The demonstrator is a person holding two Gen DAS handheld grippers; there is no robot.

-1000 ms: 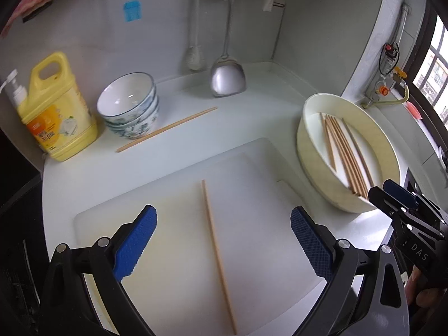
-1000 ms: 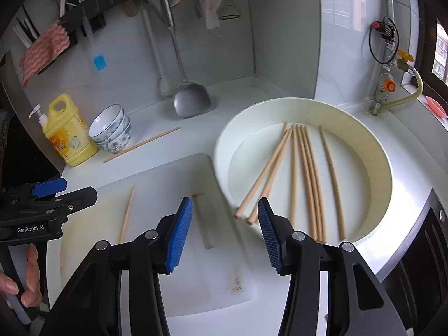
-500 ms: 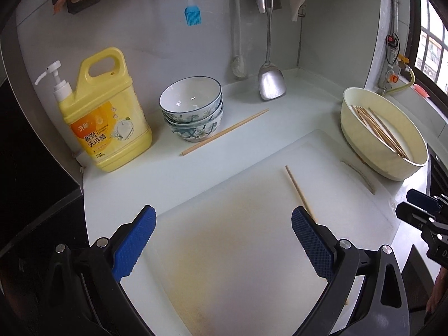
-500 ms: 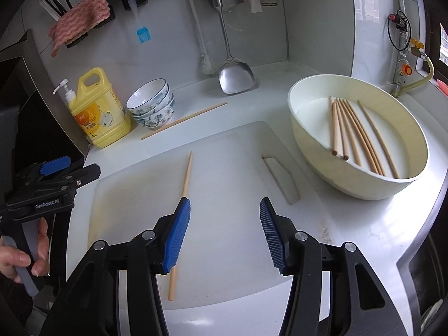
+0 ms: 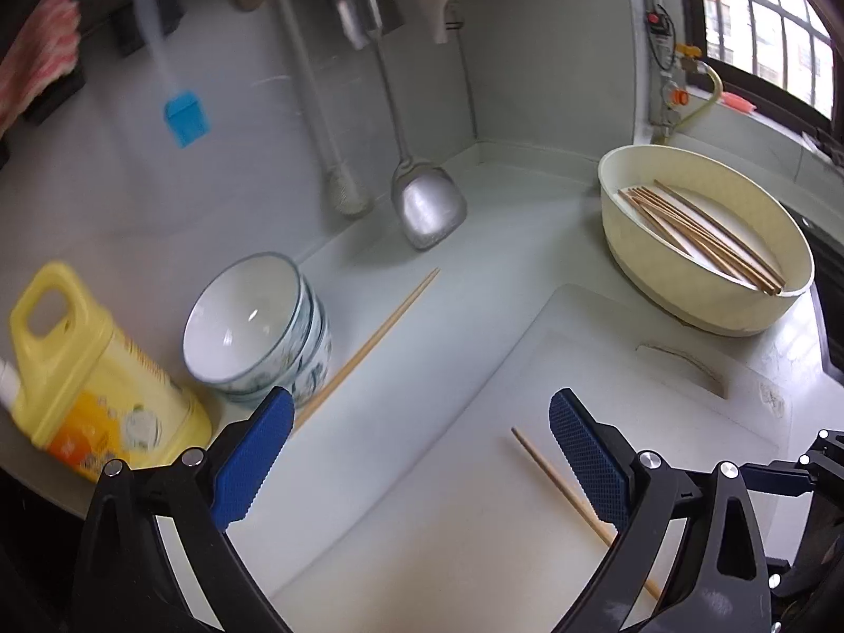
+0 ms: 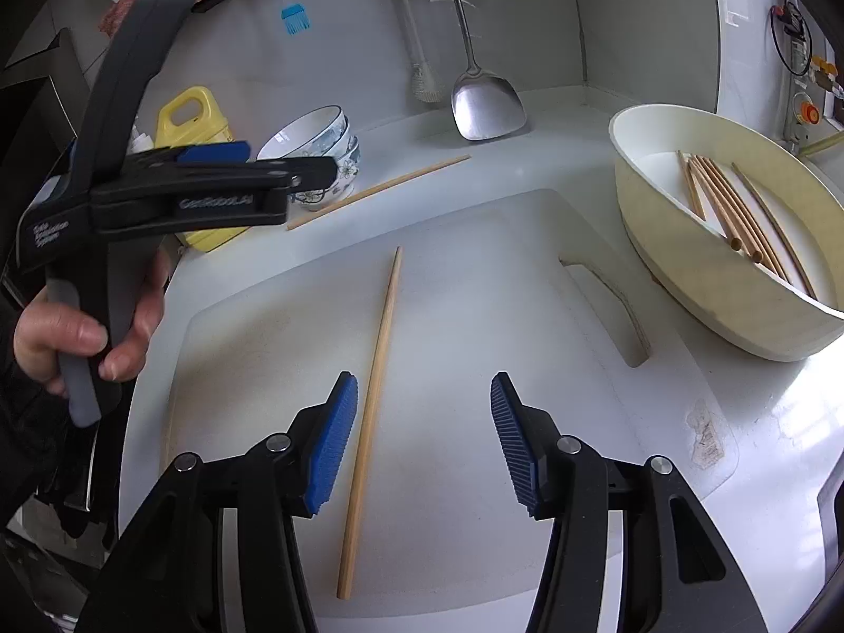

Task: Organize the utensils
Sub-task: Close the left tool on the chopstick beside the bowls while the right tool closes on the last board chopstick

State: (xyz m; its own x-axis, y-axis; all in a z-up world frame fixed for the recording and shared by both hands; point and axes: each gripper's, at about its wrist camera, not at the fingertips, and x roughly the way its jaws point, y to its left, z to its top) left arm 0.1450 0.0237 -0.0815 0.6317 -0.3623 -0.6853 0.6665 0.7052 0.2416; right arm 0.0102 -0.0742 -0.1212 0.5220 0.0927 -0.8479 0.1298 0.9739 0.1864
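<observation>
Both claws have swung away from the basin toward the cutting board since a second ago, and the right one now hangs lower over it. On the white cutting board (image 6: 475,316) one chopstick (image 6: 377,385) lies lengthwise, just inside the left pad of the right claw (image 6: 422,435), whose jaws stand apart and touch nothing. A second chopstick (image 5: 380,337) lies on the bench (image 5: 501,221) beside the stacked bowls (image 5: 264,327), near the back edge. More chopsticks (image 6: 738,211) rest in the cream basin (image 6: 701,285) at the bench's right end. The left claw (image 5: 419,456) tilts downward, open and empty; the person's hand (image 6: 89,337) wraps its handle at the board's left edge.
</observation>
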